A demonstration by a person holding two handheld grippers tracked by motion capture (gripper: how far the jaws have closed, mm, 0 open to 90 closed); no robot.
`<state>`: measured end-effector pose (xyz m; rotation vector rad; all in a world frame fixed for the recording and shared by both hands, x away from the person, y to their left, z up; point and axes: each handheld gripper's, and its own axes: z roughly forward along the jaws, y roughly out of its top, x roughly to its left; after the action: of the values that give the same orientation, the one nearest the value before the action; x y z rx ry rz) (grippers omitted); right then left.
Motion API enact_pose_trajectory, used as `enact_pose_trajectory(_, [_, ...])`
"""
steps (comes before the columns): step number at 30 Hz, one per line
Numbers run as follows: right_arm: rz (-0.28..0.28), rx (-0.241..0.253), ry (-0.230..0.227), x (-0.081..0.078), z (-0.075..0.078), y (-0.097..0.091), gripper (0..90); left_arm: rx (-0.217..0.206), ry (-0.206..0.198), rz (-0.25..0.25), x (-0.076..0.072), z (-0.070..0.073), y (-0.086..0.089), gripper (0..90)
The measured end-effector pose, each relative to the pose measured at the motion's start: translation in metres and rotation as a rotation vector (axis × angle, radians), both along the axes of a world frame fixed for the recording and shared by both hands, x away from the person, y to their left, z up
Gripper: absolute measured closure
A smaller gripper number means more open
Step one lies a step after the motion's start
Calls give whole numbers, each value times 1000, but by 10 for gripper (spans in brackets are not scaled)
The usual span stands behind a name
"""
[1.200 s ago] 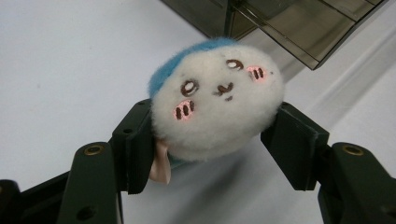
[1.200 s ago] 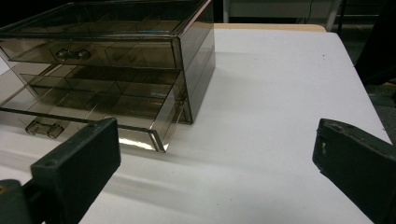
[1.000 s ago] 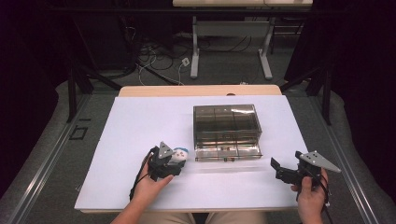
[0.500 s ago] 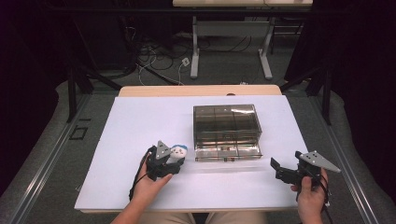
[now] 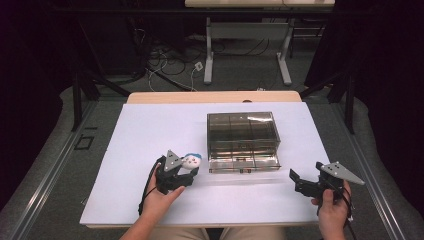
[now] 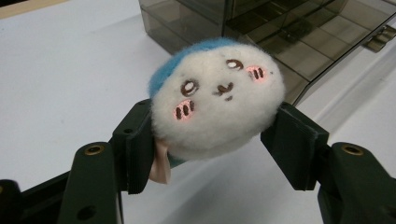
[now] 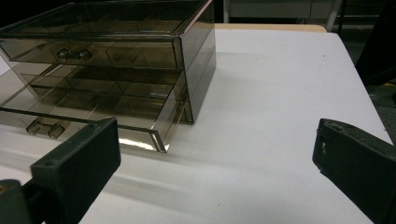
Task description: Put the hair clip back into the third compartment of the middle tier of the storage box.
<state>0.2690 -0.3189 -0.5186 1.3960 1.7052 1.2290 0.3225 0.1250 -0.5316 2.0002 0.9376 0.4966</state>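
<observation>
A round white plush with a blue back and a small drawn face sits between the pads of my left gripper, which is shut on it. In the high view that gripper holds the plush just above the white table, left of a smoky see-through drawer box. The box's lower drawer is pulled out toward me and looks bare inside; the upper drawer is pushed in. My right gripper rests near the table's front right, open, with nothing between its jaws.
The white tabletop has a wooden strip along its far edge. Beyond it are a dark floor, cables and the legs of another table. Bare surface lies left of the box and between the two hands.
</observation>
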Motion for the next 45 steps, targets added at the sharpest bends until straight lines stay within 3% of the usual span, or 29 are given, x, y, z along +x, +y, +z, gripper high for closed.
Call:
enact_pose_trajectory(12, [6,-1,2,-1,0,1,5,-48,-30,-16,-9,12,1,385])
enact_pose_trajectory(14, [7,-2,1,0,0,1,5,-71,-53,-12,-11,15,0,385])
enact_pose_trajectory(32, [4,-6,-3,0,0,0,5,-99,-93,-30,-21,25,-1,388])
enact_pose_trajectory(45, [3,-6,-2,-1,0,1,5,-121,-100,-38,-24,30,-3,388])
